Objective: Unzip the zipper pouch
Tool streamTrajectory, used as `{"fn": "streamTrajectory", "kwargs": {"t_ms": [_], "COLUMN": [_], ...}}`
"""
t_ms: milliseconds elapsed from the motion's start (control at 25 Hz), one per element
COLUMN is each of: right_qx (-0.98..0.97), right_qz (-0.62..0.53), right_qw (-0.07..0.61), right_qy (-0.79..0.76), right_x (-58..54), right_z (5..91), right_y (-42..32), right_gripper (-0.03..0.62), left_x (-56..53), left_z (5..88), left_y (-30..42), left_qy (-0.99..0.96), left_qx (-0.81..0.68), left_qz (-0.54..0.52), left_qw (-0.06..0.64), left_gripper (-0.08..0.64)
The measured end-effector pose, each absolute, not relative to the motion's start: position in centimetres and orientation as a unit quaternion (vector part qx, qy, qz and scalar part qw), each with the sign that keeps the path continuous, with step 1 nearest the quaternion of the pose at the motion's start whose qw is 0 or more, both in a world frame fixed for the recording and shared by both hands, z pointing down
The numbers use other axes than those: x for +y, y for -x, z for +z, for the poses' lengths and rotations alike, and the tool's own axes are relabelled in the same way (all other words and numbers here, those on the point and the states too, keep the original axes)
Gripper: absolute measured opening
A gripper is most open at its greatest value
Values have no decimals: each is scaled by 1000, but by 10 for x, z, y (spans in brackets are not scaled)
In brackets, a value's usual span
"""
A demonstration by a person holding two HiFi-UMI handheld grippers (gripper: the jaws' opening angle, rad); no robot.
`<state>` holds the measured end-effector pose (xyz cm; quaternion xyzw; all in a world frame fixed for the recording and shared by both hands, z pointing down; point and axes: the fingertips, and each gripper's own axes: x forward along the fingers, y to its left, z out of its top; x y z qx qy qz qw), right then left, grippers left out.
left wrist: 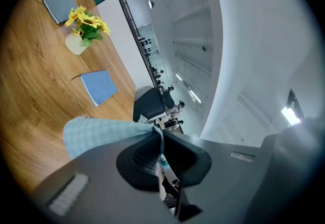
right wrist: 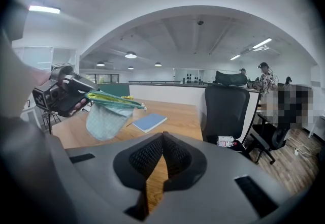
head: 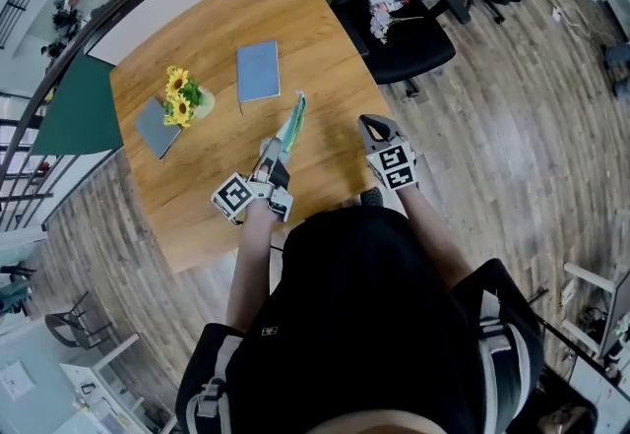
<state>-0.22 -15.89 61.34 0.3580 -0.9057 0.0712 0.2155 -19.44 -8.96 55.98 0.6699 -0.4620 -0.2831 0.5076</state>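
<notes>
- At the left of the wooden table [head: 325,58] lay a grey pad [head: 156,127], and just beside it stood a small vase of sunflowers [head: 182,97].
- Further right, a blue notebook [head: 258,70] lay flat on the table, apart from both.
- Near the middle of the table we held the left hand-held gripper [head: 271,158] closed on one end of the pale blue checked pouch [head: 291,125]. The left gripper view showed the cloth pinched between its jaws.
- The pouch hung in the air above the table. Its green zip edge was on top and its body sagged below, and it stretched away from us past the notebook's near corner.
- To its right, the right hand-held gripper [head: 374,127] had its jaws together with nothing between them. It stood apart from the pouch, near the table's right edge.
- Beyond that edge stood a black office chair [head: 423,48] with a small packet [head: 384,4] on its seat.
</notes>
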Motion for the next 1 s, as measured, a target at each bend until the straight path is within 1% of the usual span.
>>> {"fn": "streamTrajectory", "kwargs": {"t_ms": [760, 1000], "right_qx": [-902, -902], "right_qz": [68, 69], "right_qw": [221, 220], "right_qy": [-366, -366], "right_x": [-155, -150], "right_z": [615, 615], "right_y": [1, 4], "right_gripper": [2, 2], "left_x": [-86, -87], "left_z": [565, 554], "left_y": [202, 201], "left_qy": [-667, -674], "left_qx": [-470, -449], "left_qz": [-280, -304], "left_qw": [506, 502], "left_gripper": [11, 11]}}
